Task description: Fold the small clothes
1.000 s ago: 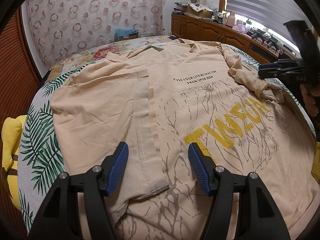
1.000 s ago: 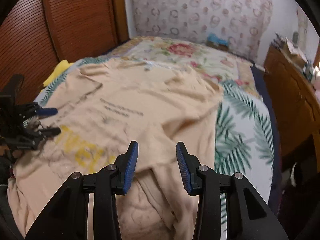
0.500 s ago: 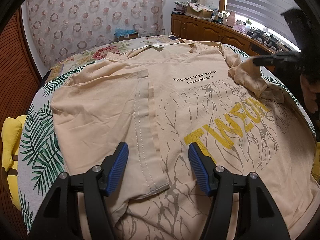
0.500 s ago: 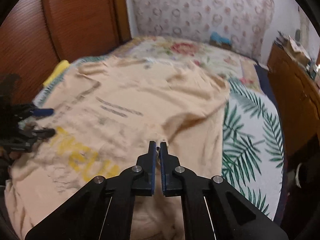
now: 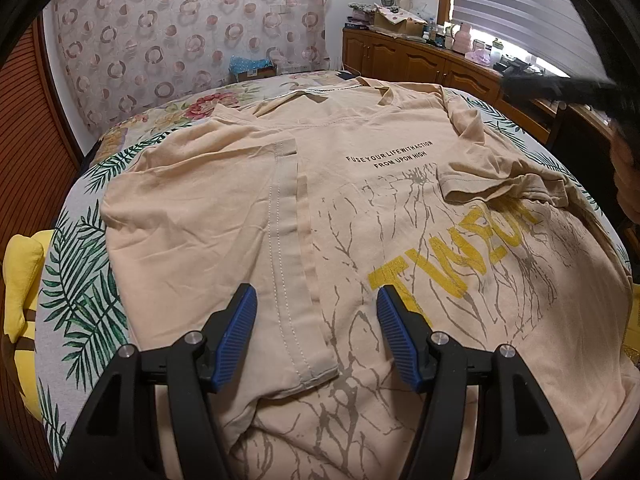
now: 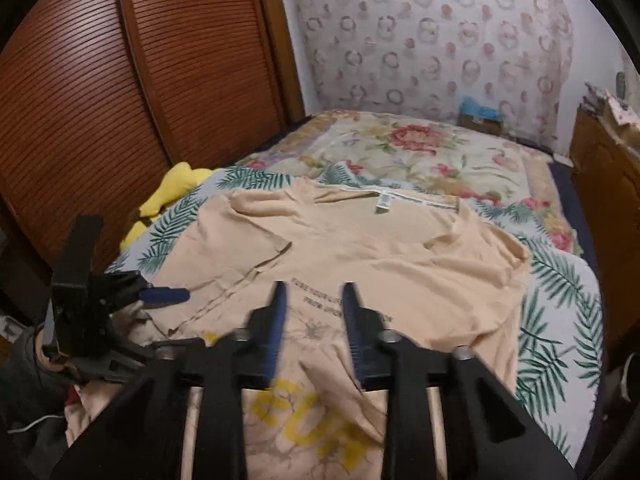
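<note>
A beige T-shirt (image 5: 360, 208) with yellow letters lies spread on the bed, also seen in the right wrist view (image 6: 360, 256). Its left side and sleeve (image 5: 288, 260) are folded inward. The right sleeve (image 5: 500, 184) lies folded over the print. My left gripper (image 5: 316, 328) hovers open just above the folded sleeve's hem, nothing between its blue pads (image 6: 164, 294). My right gripper (image 6: 314, 332) is raised above the chest print, its jaws opening with nothing between them. It shows as a dark blur (image 5: 560, 88) in the left wrist view.
The leaf-and-flower bedspread (image 5: 80, 288) shows around the shirt. A yellow cushion (image 5: 20, 280) lies at the bed's left edge by brown louvred doors (image 6: 120, 100). A wooden cabinet (image 5: 420, 60) with clutter runs along the right. A small box (image 5: 252, 70) stands at the bed's head.
The right gripper shut on the crumpled right sleeve, carried it inward over the shirt, then let go and rose. The sleeve now lies flat on the print. The left gripper has not moved.
</note>
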`<state>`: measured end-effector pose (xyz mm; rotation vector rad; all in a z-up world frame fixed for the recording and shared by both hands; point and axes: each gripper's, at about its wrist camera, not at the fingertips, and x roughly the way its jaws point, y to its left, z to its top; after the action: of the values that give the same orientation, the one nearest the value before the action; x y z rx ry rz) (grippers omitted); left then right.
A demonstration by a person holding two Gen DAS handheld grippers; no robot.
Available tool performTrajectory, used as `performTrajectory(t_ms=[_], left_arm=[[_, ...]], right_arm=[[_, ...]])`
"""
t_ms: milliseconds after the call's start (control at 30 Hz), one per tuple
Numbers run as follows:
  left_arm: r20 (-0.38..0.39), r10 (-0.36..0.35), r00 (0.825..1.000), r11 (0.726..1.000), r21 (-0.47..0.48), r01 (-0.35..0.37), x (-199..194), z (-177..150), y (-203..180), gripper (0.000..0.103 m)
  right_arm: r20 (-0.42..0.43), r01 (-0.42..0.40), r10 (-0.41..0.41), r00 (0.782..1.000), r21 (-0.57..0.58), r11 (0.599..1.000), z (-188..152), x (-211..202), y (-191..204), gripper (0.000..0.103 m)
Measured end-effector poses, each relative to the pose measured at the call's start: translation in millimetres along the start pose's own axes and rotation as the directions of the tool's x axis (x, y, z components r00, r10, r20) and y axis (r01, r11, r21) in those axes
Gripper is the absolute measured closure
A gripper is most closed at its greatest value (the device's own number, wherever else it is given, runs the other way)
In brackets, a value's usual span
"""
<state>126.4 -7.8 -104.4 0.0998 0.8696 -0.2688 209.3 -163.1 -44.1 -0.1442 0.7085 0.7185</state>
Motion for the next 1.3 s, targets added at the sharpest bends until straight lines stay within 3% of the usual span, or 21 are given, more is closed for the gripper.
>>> performTrajectory(t_ms=[233,500,733,1000,1067,1300], left_arm=[[0.0,0.0,1.0,1.0,0.0,0.0,0.2,0.3,-0.2,0.04],[0.0,0.0,1.0,1.0,0.0,0.0,0.0,-0.1,0.1,0.04],[0.0,-0.001,1.0,1.0,-0.001,0.001,-0.1,-0.2,0.1,0.04],[0.0,-0.001,1.0,1.0,-0.001,0.001,0.2,0.2,-0.3,0.04],[0.0,-0.002,1.0,1.0,-0.002,0.002,0.0,0.2,0.0,0.04],[0.066,0.029,0.997,0.999,-0.045,-0.026,-19.5,-0.4,7.3,0.04]], right_arm=[[-0.066,0.153,-0.152,0.986,0.01,0.988,-62.1,-34.9,-34.1,0.072],[-0.126,0.174,-0.163,0.979,0.079,0.982,-125.3,-53.1,-50.4,0.072],[-0.143,0.246,-0.232,0.962,0.09,0.965,-137.0,-52.6,-65.3,0.072],[-0.13,0.203,-0.193,0.973,0.073,0.976,-128.0,-42.0,-64.9,0.073],[-0.132,0.195,-0.185,0.974,0.06,0.979,-124.9,-37.0,-62.2,0.093],[-0.098,0.124,-0.127,0.987,-0.029,0.992,-130.3,-51.6,-35.1,0.101]])
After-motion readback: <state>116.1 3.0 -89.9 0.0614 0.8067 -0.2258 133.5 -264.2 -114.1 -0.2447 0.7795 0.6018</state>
